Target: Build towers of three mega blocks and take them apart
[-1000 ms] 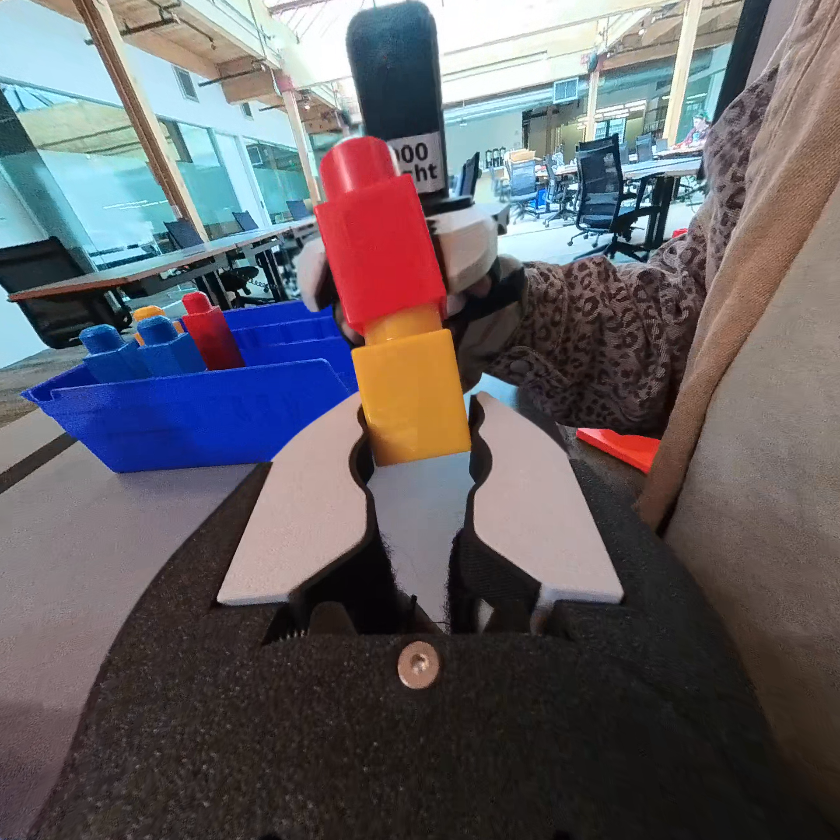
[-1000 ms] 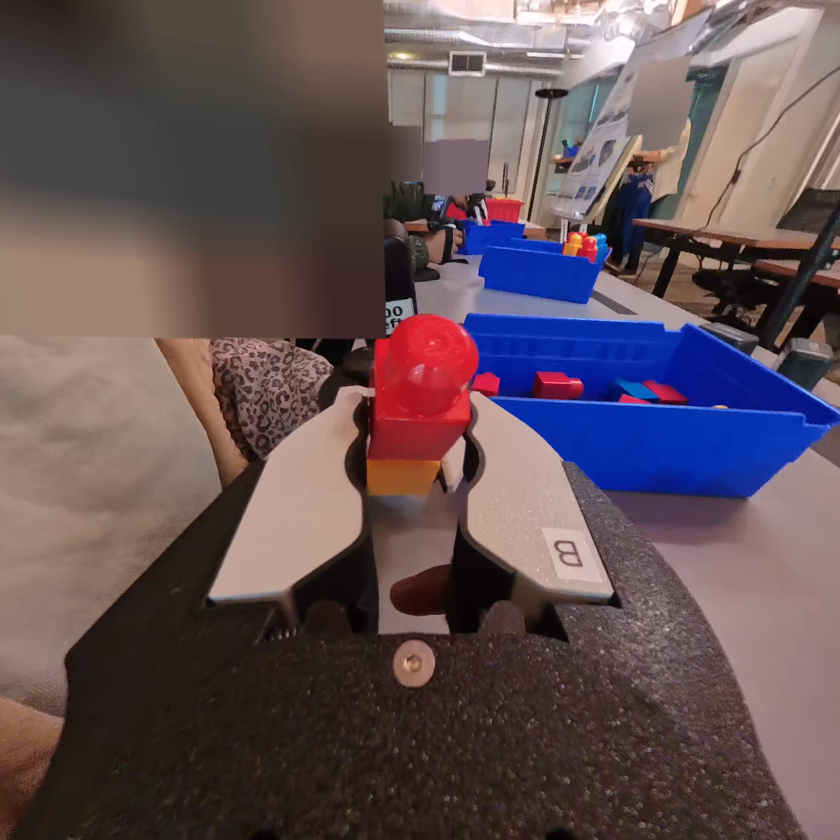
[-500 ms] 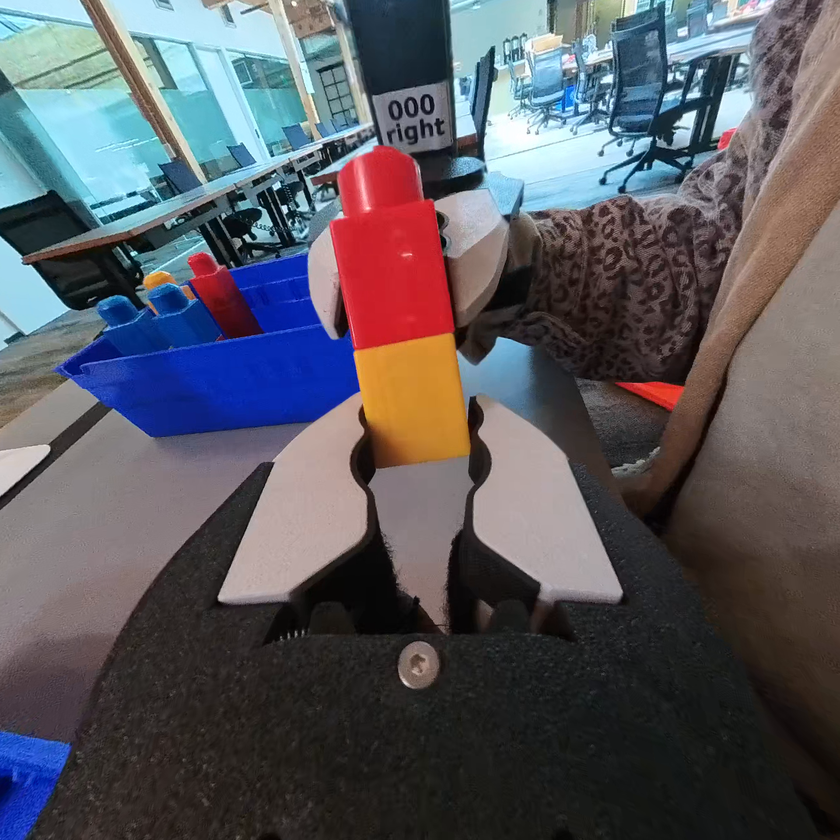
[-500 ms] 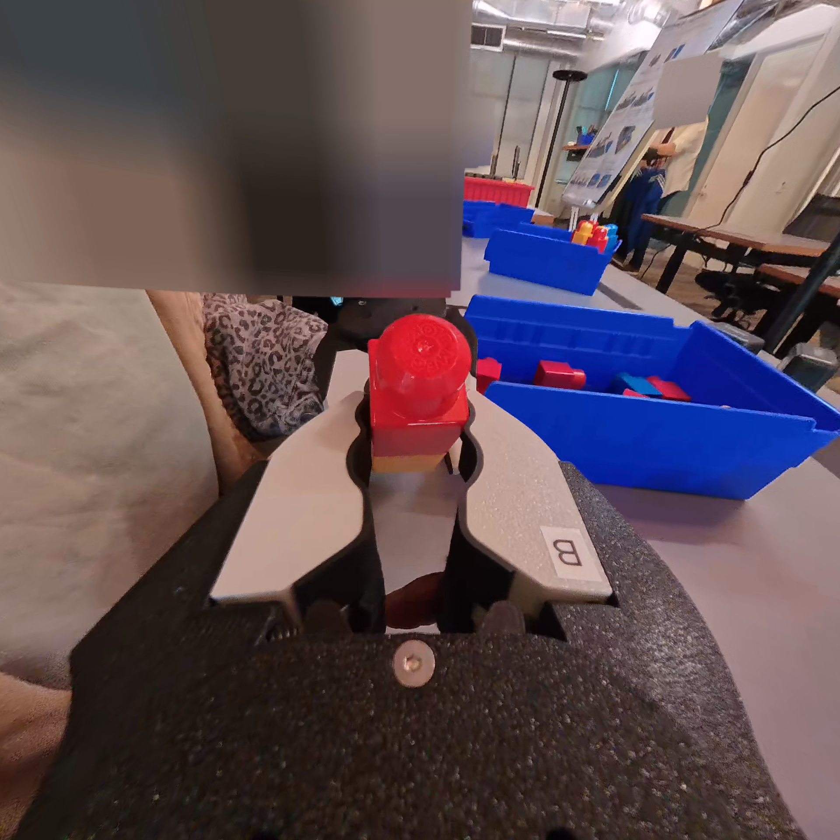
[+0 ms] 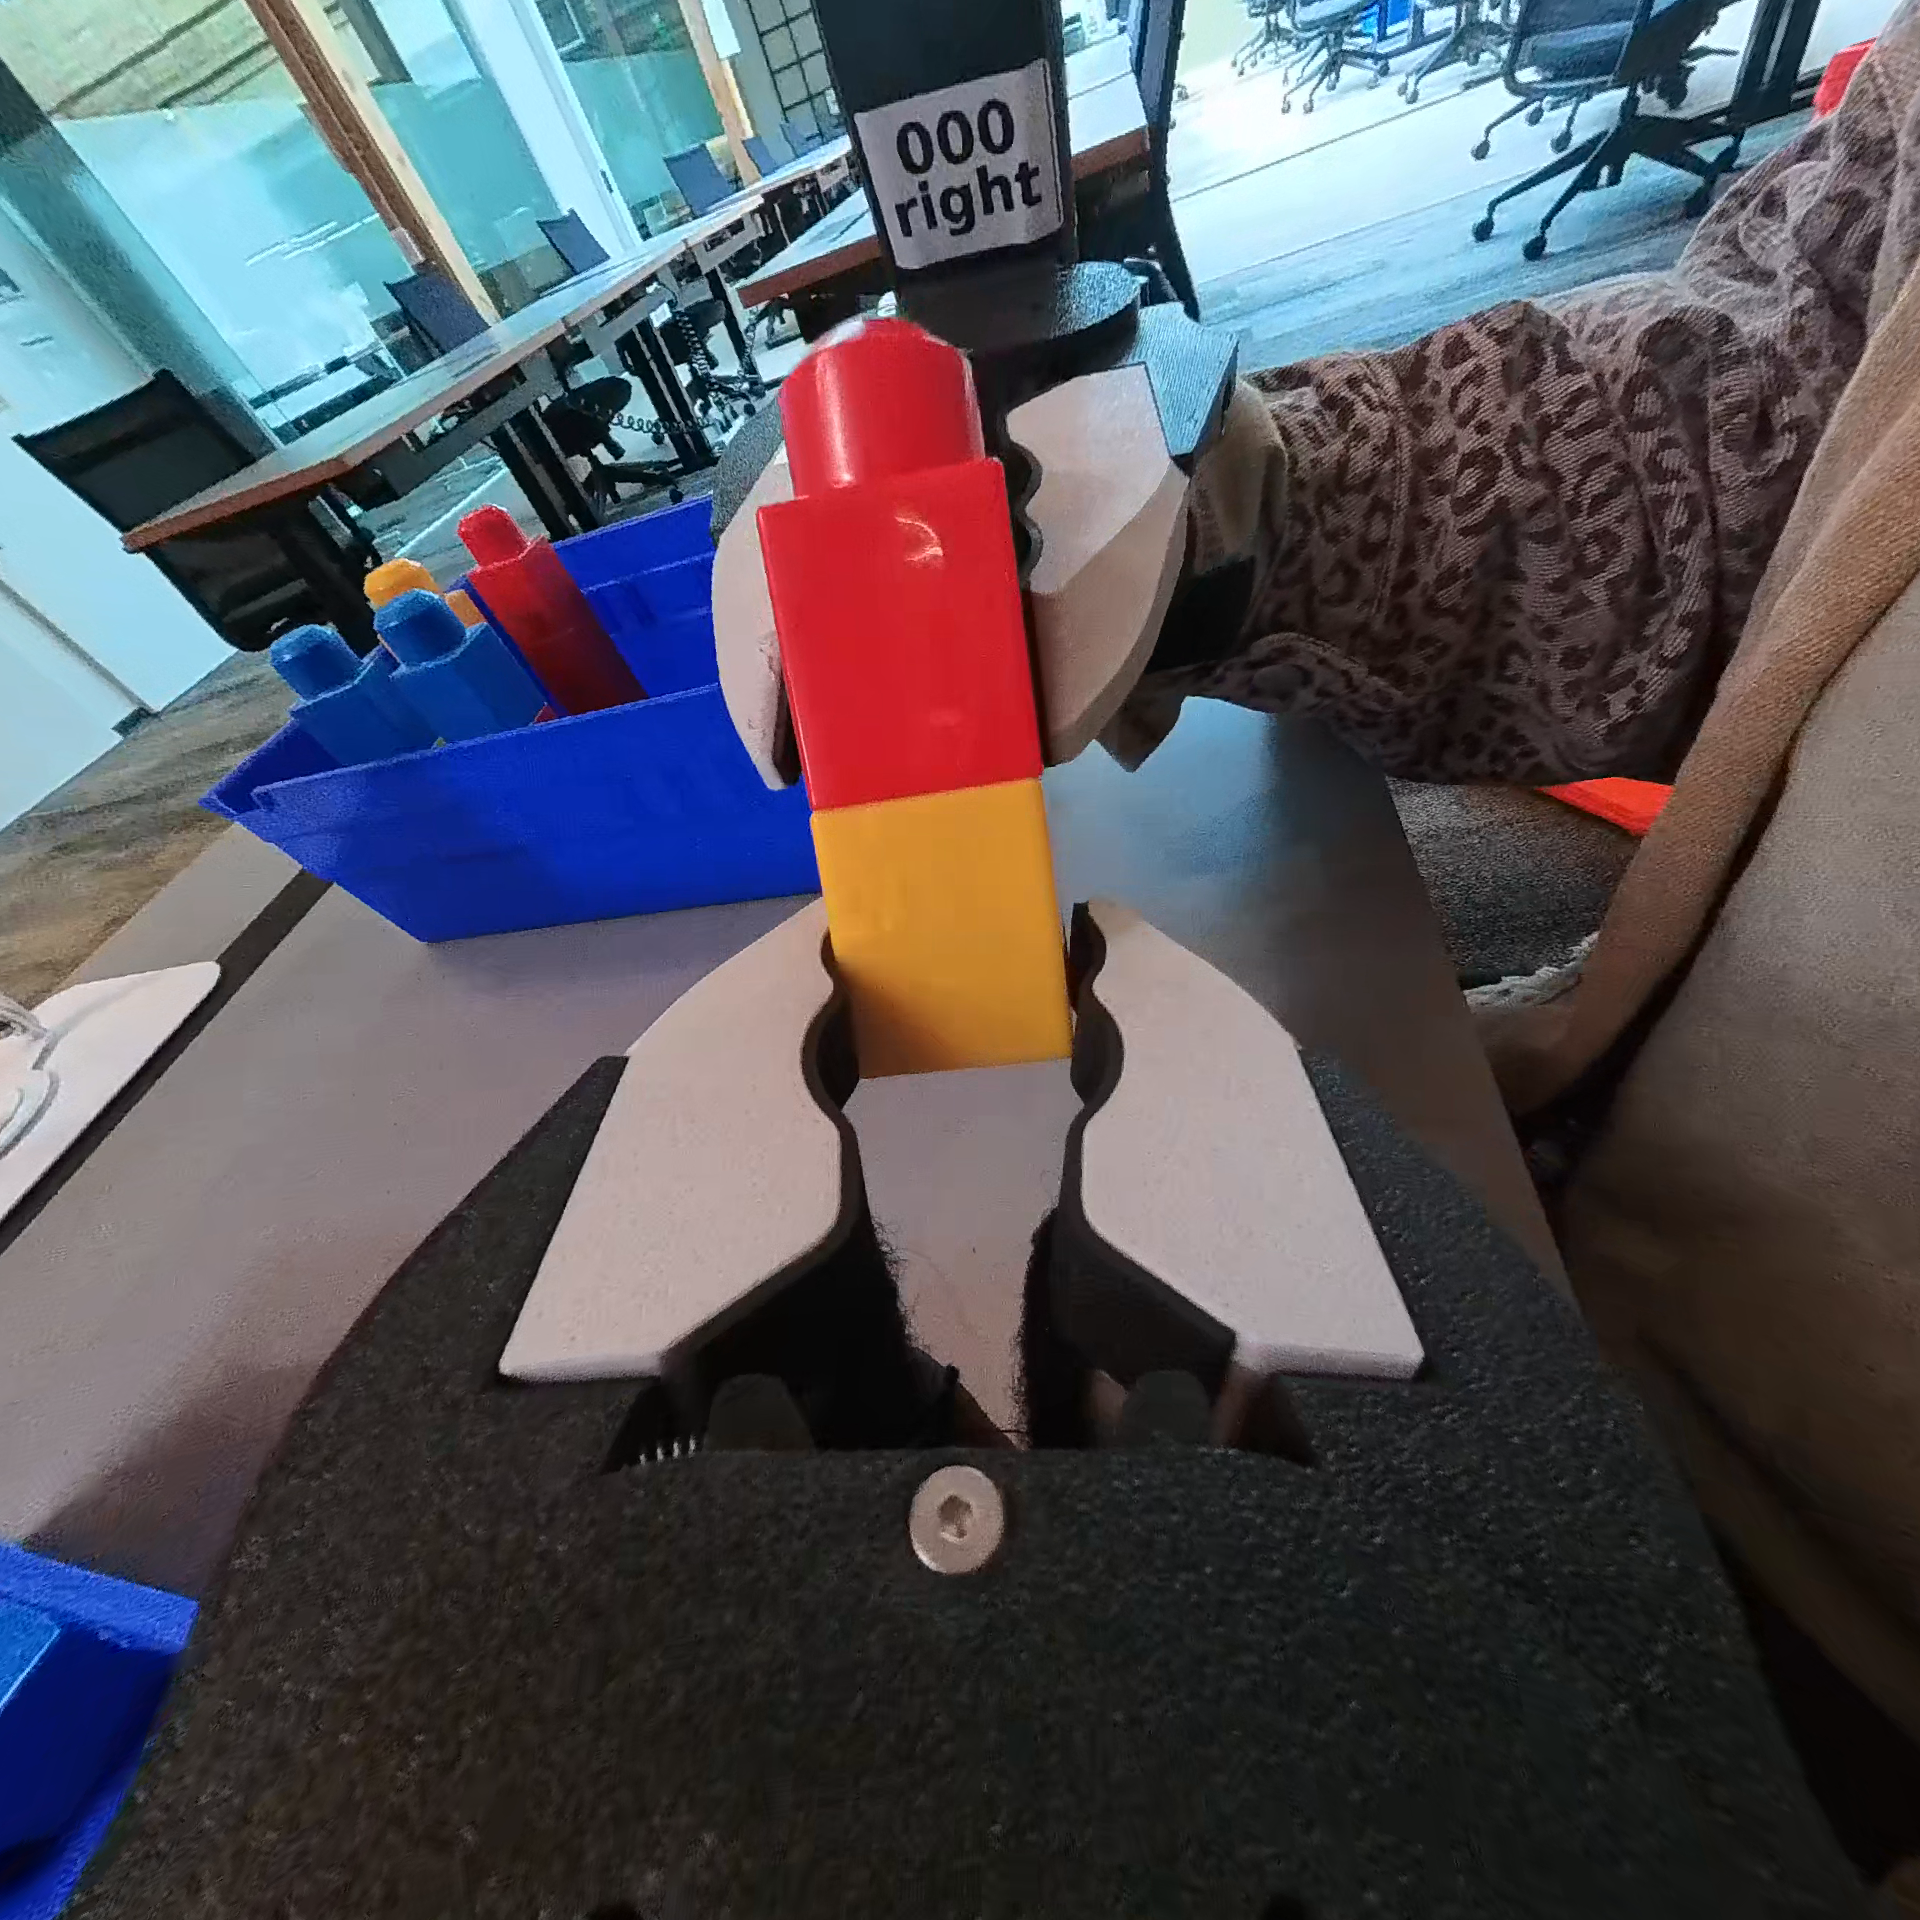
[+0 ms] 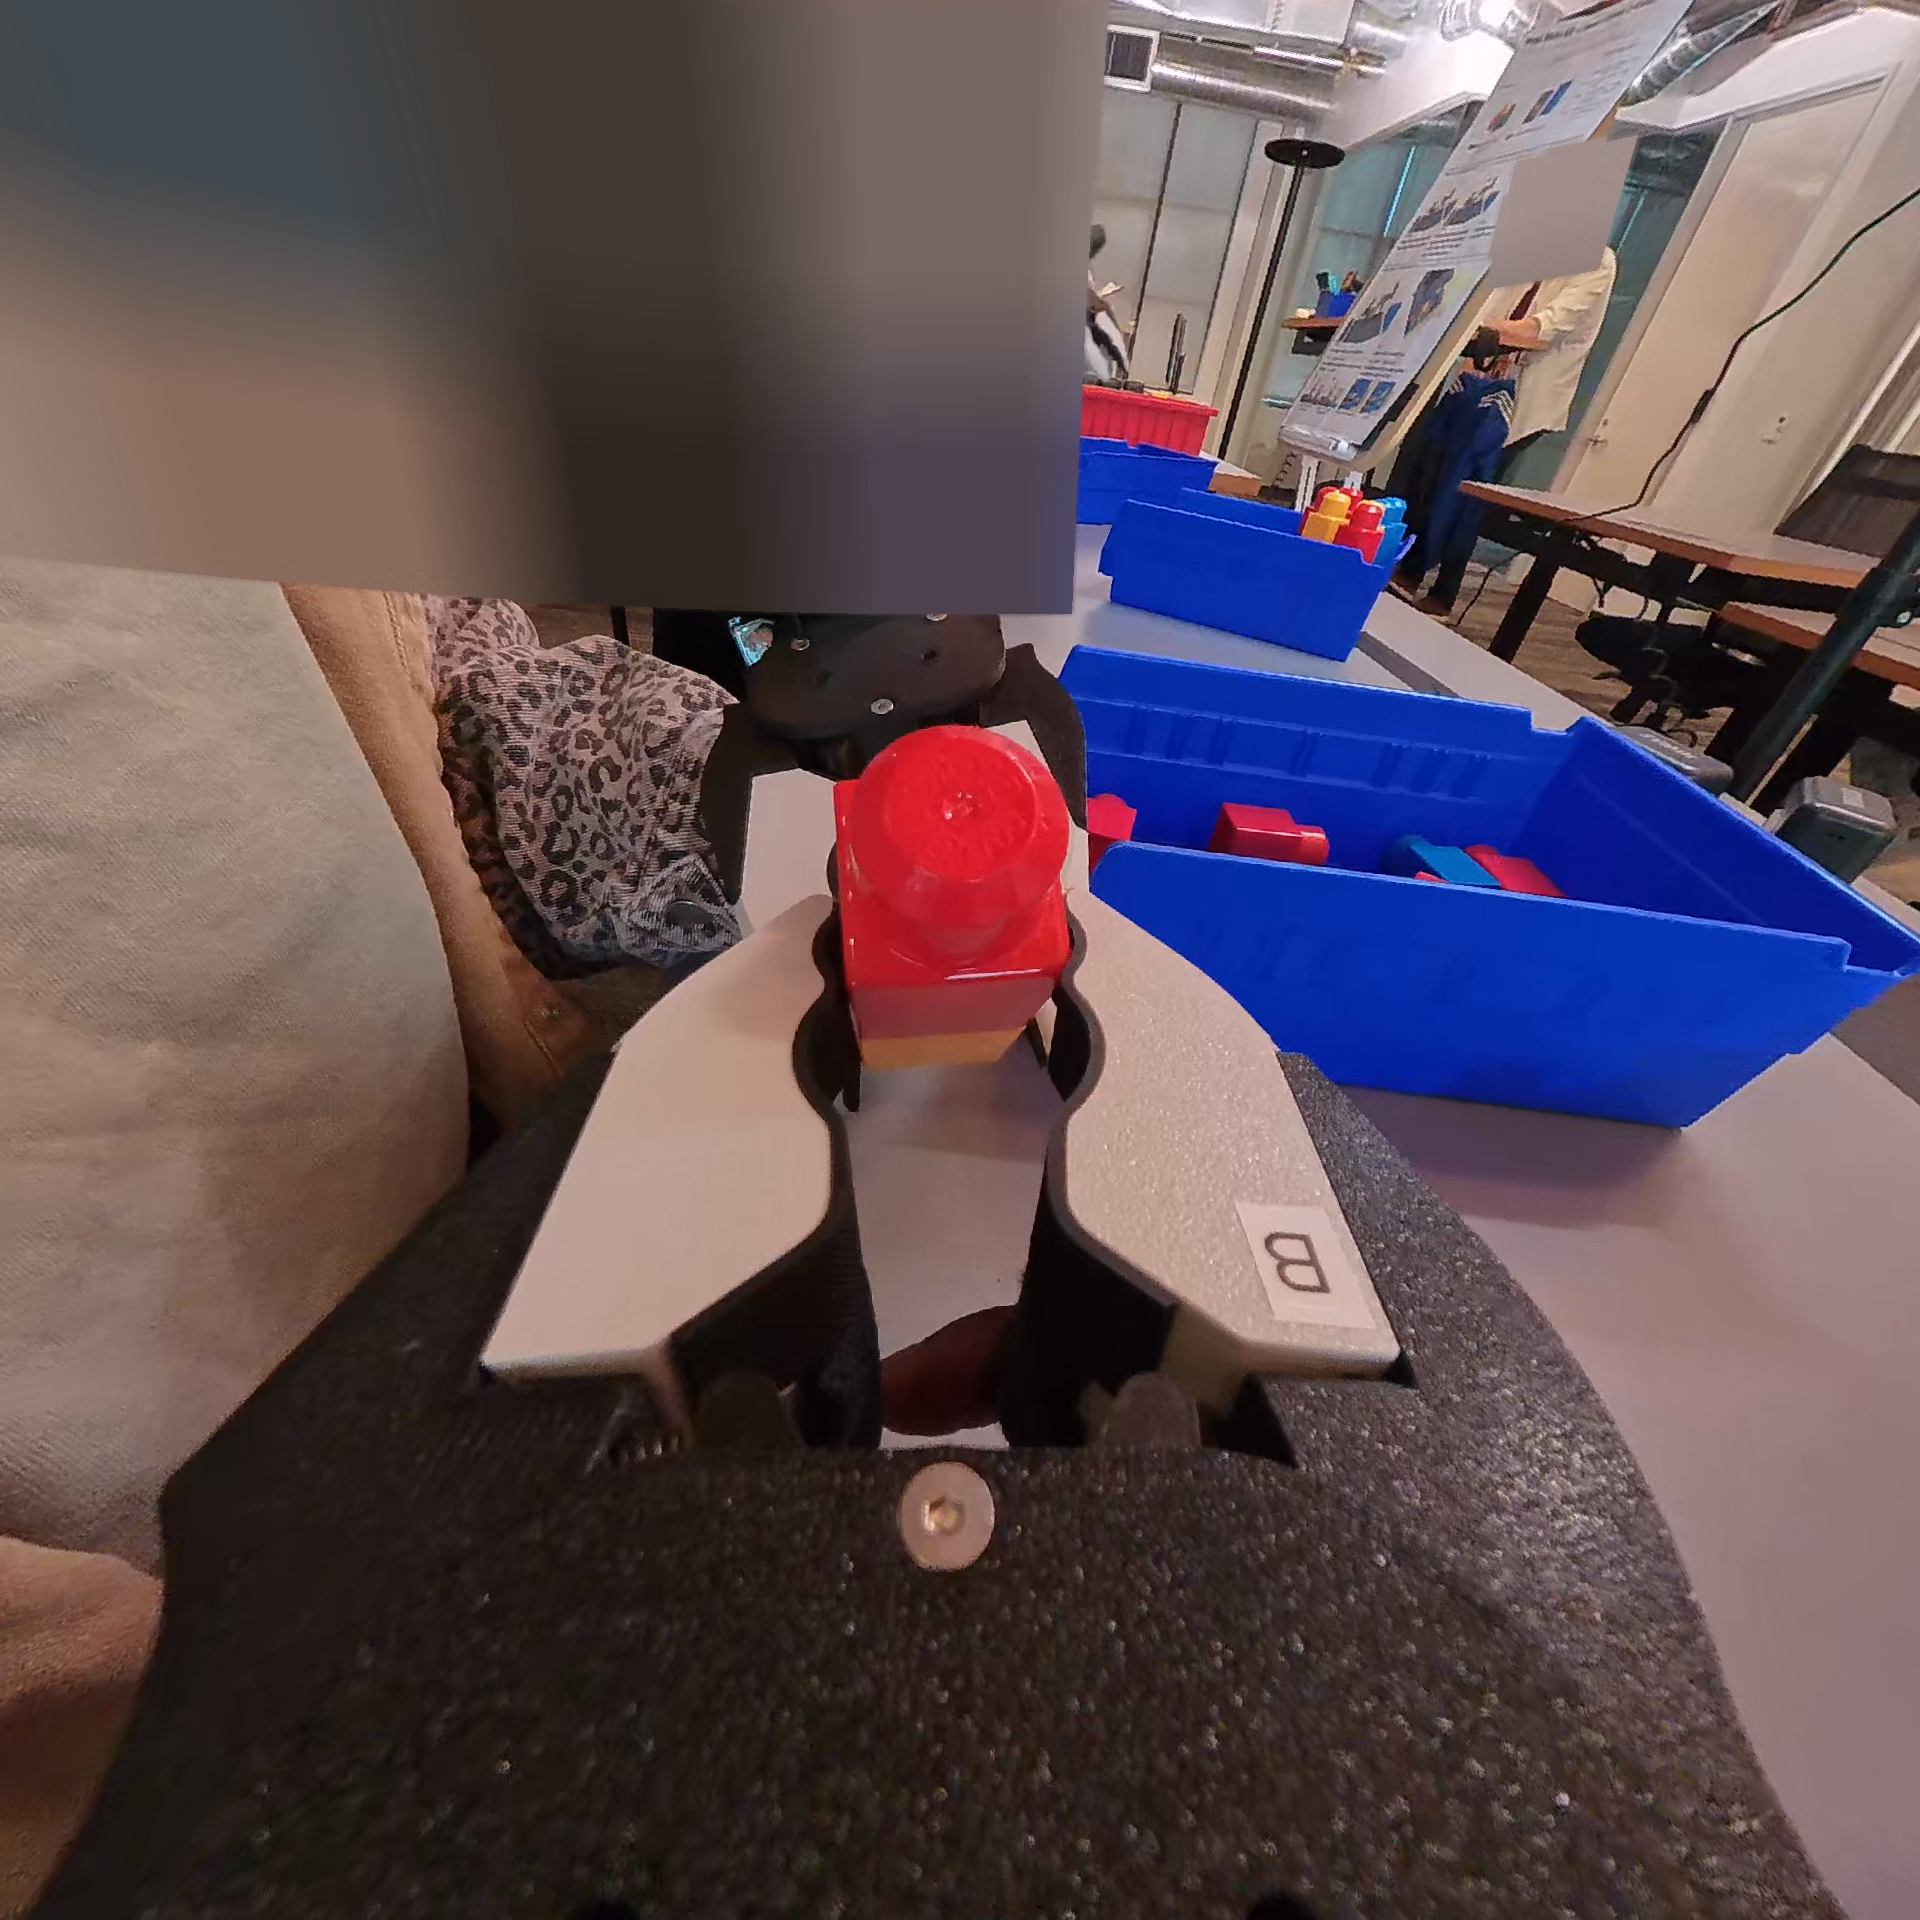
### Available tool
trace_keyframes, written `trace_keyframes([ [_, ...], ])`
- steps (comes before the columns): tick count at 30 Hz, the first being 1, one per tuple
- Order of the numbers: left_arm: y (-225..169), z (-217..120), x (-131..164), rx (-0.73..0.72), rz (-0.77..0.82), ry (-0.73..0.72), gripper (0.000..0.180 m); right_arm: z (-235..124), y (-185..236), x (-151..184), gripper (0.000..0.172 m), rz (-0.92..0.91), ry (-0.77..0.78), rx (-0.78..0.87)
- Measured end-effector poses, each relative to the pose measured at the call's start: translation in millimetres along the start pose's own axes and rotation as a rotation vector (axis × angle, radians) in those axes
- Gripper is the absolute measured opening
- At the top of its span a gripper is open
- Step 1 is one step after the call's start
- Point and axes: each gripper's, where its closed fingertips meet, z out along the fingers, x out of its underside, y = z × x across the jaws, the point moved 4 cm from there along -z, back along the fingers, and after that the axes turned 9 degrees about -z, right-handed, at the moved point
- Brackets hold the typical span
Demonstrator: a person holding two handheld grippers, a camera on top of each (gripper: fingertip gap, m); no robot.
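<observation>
In the left wrist view, the left gripper (image 5: 954,977) squeezes a yellow block (image 5: 940,925) from both sides. A red block (image 5: 899,623) sits pushed down on top of it, so the two make a short tower. The right gripper (image 5: 914,592) comes in from the far side and pinches the red block between its two pale fingers (image 5: 1101,540). Only this view shows the whole yellow block. It also shows a blue bin (image 5: 540,810) behind on the left, with blue, red and orange blocks standing up in it. A corner of another blue thing (image 5: 62,1714) pokes in at the bottom left. The grey table (image 5: 312,1091) is bare between the bin and the gripper.

In the right wrist view, the right gripper (image 6: 951,987) is closed on the red block (image 6: 951,894), seen from its round top. Just a thin strip of the yellow block (image 6: 935,1044) peeks out below. The left gripper (image 6: 894,727) is mostly hidden behind the tower. A blue bin (image 6: 1507,997) with loose red and blue blocks sits close on the right, its near wall just beside the fingers. A person's spotted sleeve (image 6: 582,790) crowds the left side. Bare table shows in front of the bin.
</observation>
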Motion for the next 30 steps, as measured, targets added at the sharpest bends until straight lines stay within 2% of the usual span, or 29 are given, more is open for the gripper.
trace_keyframes([
  [7, -3.1, -0.1, -8.0, 0.065, -0.090, -0.102, 0.040, -1.4, 0.4, -7.2, 0.037, 0.013, -0.004, -0.004],
  [12, -3.2, 1.6, -3.5, 0.085, -0.119, -0.082, 0.037, 4.3, 4.5, -4.7, 0.036, -0.030, 0.070, -0.003],
  [19, -2.9, 0.3, -3.5, 0.125, -0.168, -0.106, 0.036, 6.3, 3.1, -17.7, 0.036, 0.008, -0.023, 0.017],
  [22, -1.3, -3.3, -16.9, 0.127, -0.214, -0.250, 0.036, 11.1, -1.0, -30.3, 0.037, 0.093, -0.215, 0.057],
  [24, -2.7, -6.5, -25.6, 0.162, -0.261, -0.339, 0.036, 19.5, 0.6, -22.5, 0.045, 0.128, -0.190, 0.038],
  [25, -2.6, -6.3, -26.7, 0.164, -0.274, -0.347, 0.036, 23.1, 4.7, -19.0, 0.036, 0.109, -0.163, 0.010],
  [27, -5.5, -4.6, -26.2, 0.172, -0.254, -0.330, 0.036, 24.4, 7.5, -20.3, 0.036, 0.050, -0.166, 0.024],
  [30, -6.8, -4.2, -28.7, 0.168, -0.251, -0.311, 0.036, 22.7, 7.4, -22.5, 0.036, 0.059, -0.161, 0.011],
])
